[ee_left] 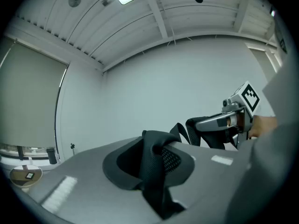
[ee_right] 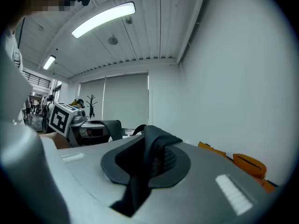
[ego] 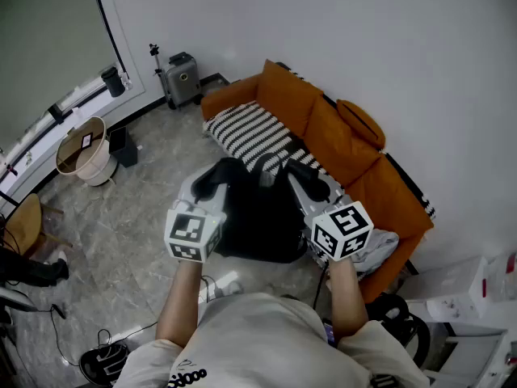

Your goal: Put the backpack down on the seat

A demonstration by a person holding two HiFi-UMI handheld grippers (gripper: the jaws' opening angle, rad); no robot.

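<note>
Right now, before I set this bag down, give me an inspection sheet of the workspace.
Surface: orange sofa; seat partly covered, middle hidden behind the bag.
Job's things: black backpack hangs in front of the sofa, not yet set down.
Clutter: striped blanket on the far end of the seat; grey cloth on the near end.
Grippers: left gripper and right gripper each shut on a backpack strap.
Cables: thin black cable on the floor.
Surroundings: grey suitcase by the wall; beige bin; marble floor.
</note>
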